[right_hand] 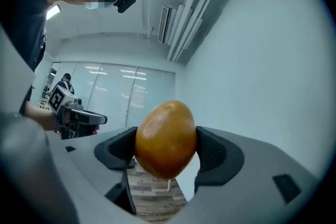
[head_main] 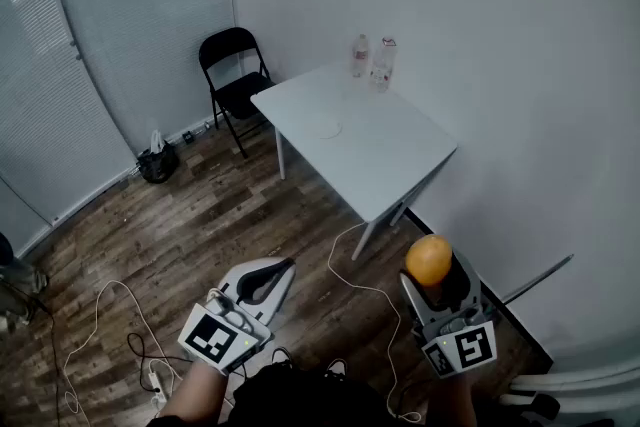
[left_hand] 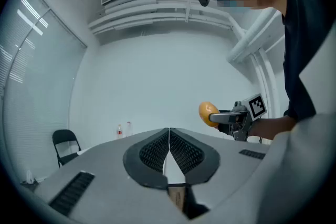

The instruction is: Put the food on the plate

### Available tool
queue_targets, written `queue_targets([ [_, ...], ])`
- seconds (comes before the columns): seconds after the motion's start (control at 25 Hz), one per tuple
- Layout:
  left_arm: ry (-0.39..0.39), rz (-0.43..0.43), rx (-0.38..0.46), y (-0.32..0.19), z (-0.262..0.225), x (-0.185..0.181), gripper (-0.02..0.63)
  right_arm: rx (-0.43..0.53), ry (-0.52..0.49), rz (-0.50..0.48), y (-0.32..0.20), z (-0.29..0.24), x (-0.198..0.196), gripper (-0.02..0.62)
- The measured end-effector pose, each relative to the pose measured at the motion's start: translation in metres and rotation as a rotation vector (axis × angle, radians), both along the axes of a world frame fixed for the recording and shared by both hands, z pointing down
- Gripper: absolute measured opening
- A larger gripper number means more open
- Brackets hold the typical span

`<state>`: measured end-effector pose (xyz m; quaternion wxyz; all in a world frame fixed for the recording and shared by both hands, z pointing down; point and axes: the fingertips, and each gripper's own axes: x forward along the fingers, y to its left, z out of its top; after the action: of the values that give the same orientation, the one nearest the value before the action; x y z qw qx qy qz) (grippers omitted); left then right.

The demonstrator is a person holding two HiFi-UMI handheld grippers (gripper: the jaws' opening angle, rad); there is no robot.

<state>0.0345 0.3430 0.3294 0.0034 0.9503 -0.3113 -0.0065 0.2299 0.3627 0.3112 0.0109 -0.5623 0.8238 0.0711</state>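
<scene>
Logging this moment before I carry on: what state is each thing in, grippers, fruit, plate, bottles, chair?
left gripper: shut, empty.
right gripper: shut on the orange fruit.
orange fruit: held in the air.
plate: on the table, bare.
bottles: upright on the table.
folding chair: unfolded, unoccupied.

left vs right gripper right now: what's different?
Jaws: the left gripper has its jaws pressed together, while the right gripper has them spread wide.
Load: the left gripper holds nothing, while the right gripper clamps an orange fruit between its pads.
Shared: both are hand-held over the wood floor, short of the white table.
</scene>
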Motion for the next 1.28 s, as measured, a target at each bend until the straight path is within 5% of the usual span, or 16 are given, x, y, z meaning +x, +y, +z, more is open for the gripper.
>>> queue_targets([
  [0.84,0.029,0.024,-0.016,-0.022,0.009,-0.031,0.023,0.009,0.008,0.000,-0.022,0.002,-0.038,0.359],
  [1.28,0.038,0.007,-0.046,-0.070,0.023,-0.105,0.023,0.016,0.000,-0.019,-0.070,0.003,-0.111,0.359],
])
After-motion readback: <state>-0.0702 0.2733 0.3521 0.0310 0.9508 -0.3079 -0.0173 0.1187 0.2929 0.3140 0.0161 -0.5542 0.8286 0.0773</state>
